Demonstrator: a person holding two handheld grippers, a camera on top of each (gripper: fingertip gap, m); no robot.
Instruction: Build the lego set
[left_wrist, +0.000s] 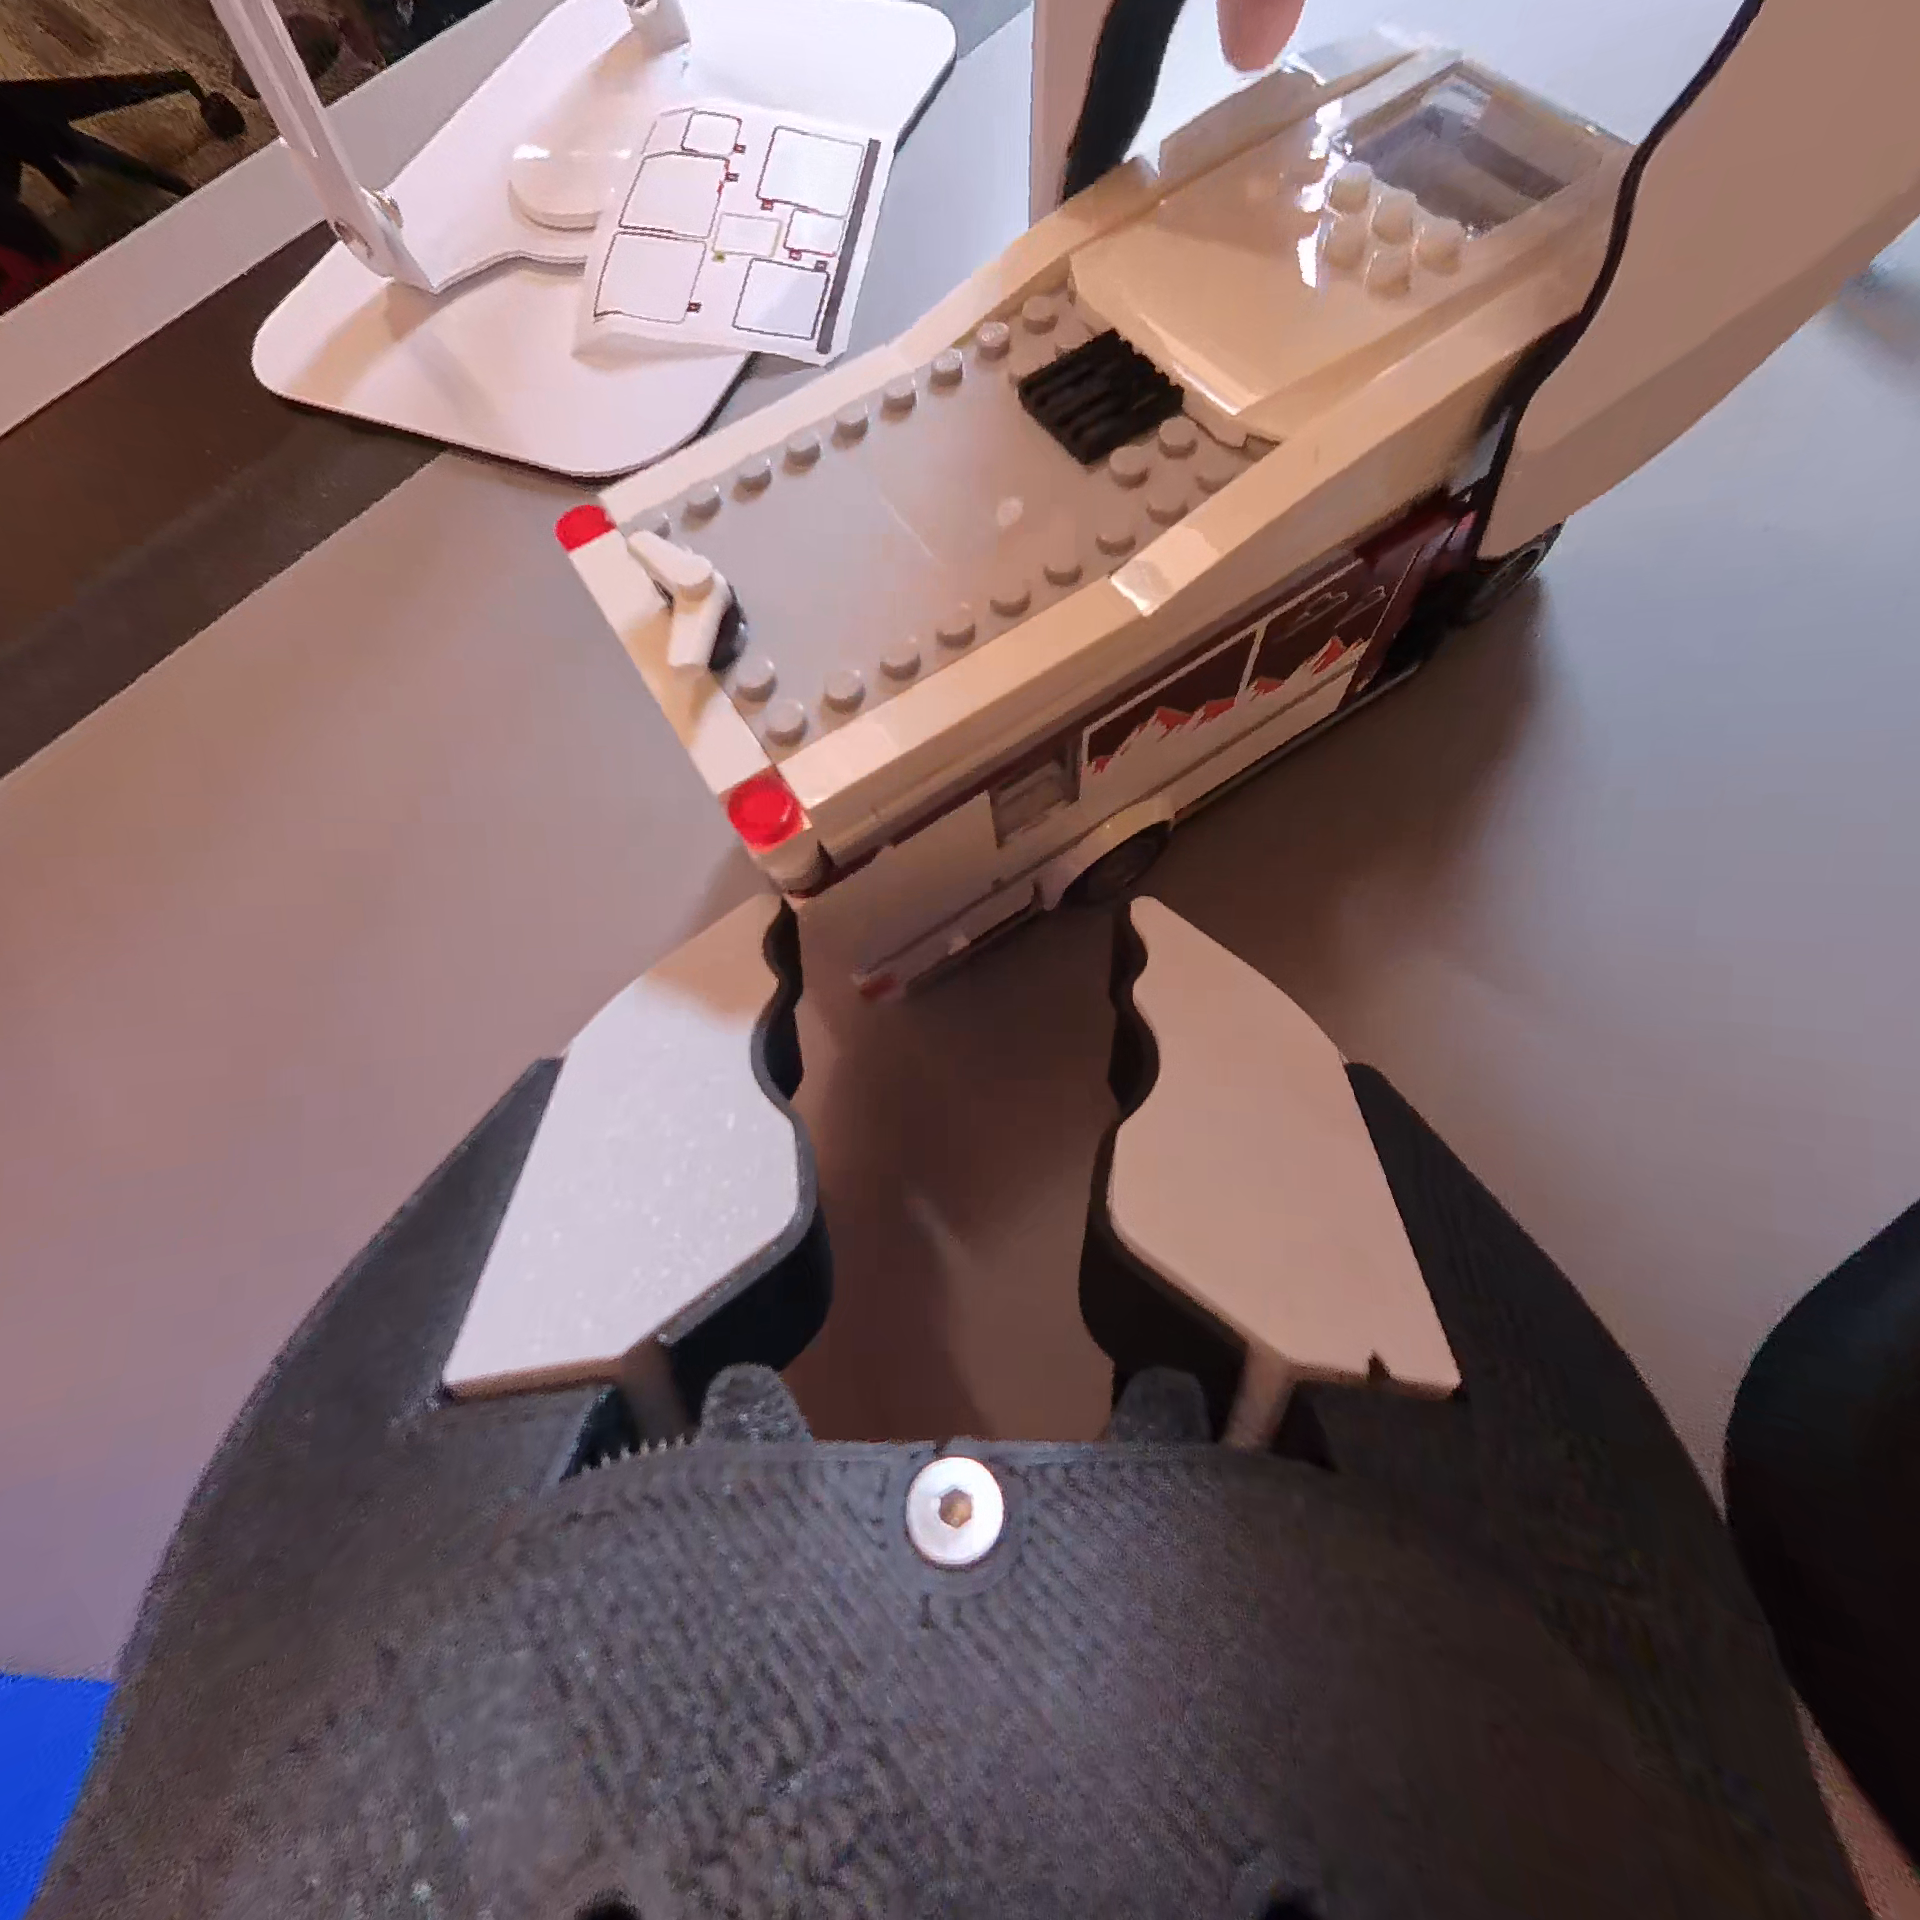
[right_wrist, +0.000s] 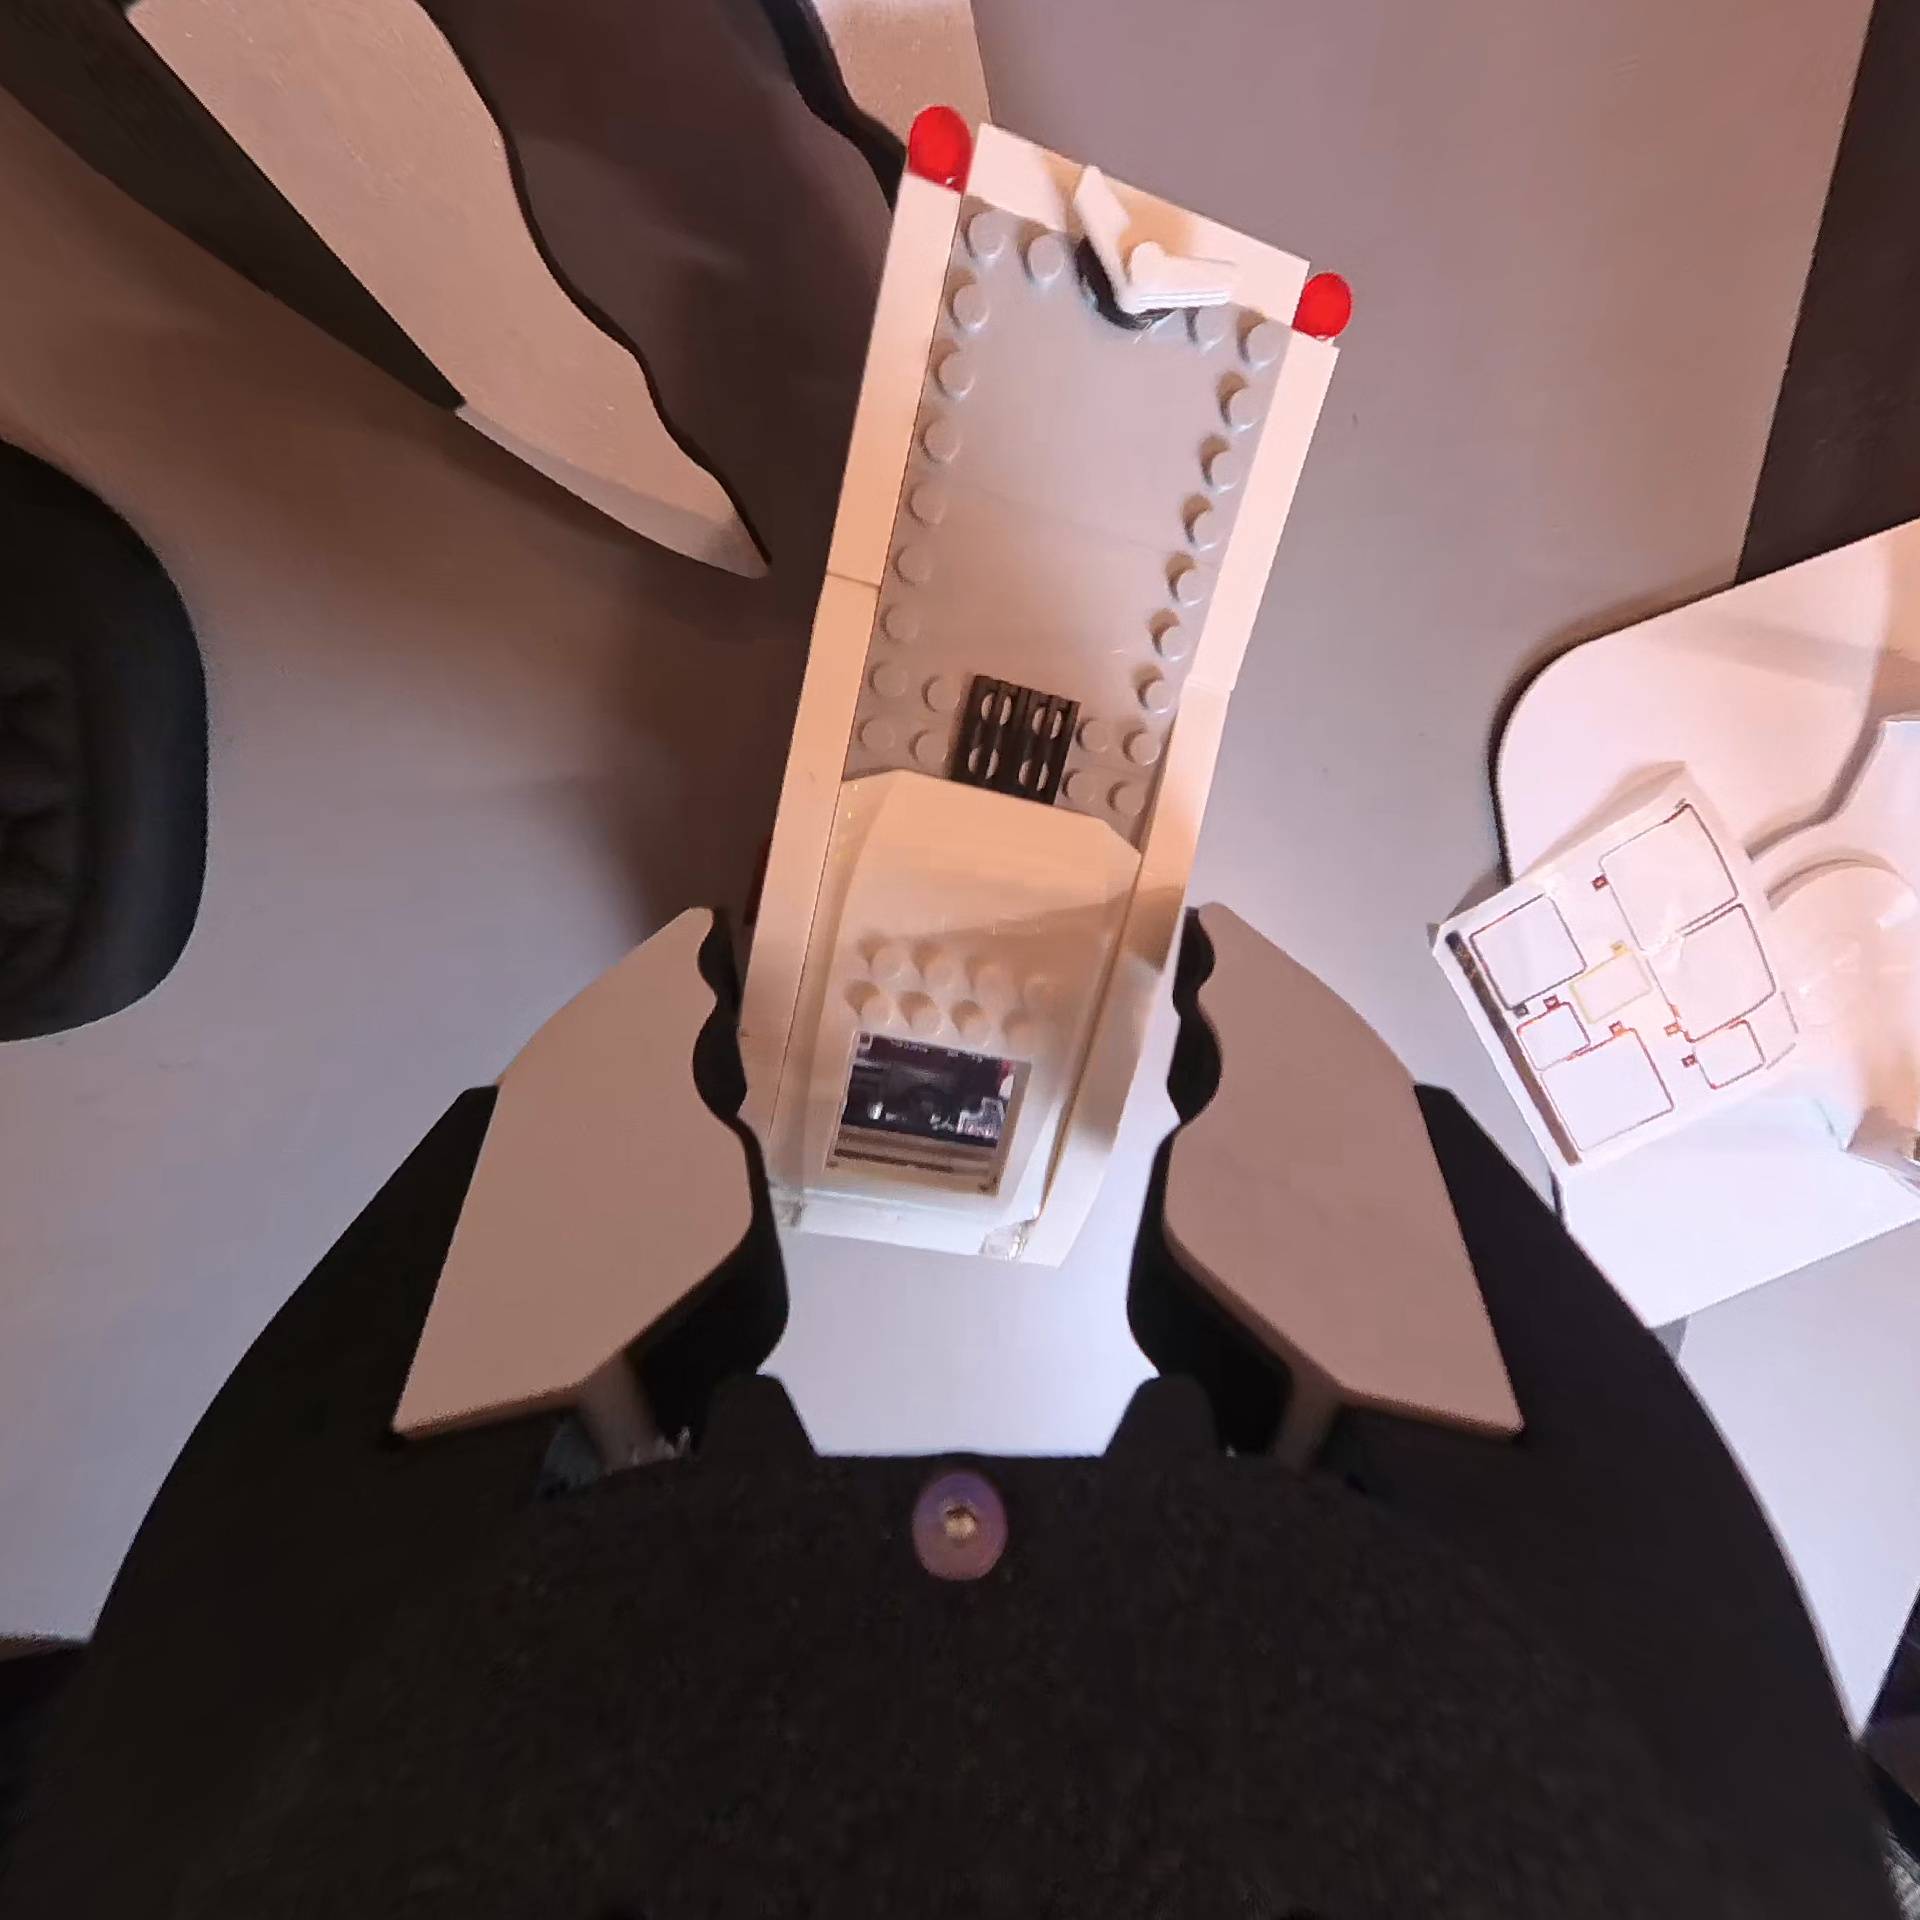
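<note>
A white toy brick van (left_wrist: 987, 540) with a grey studded roof, red rear lights and a dark red side picture stands on the grey table (left_wrist: 312, 935). My left gripper (left_wrist: 956, 925) is open and empty, its tips just short of the van's rear corner. In the right wrist view the van (right_wrist: 1039, 520) runs away from me, its cab end between the pads of my right gripper (right_wrist: 956, 914). That gripper is open: the left pad (right_wrist: 717, 997) lies at the van's side and a thin gap shows at the right pad. The right gripper's fingers (left_wrist: 1714, 260) flank the van's front in the left wrist view.
A white stand base (left_wrist: 468, 343) with a sheet of outlined stickers (left_wrist: 748, 229) lies behind the van; the sheet also shows in the right wrist view (right_wrist: 1621, 987). A dark rounded object (left_wrist: 1829, 1507) sits at the right. A blue patch (left_wrist: 42, 1787) is at the lower left.
</note>
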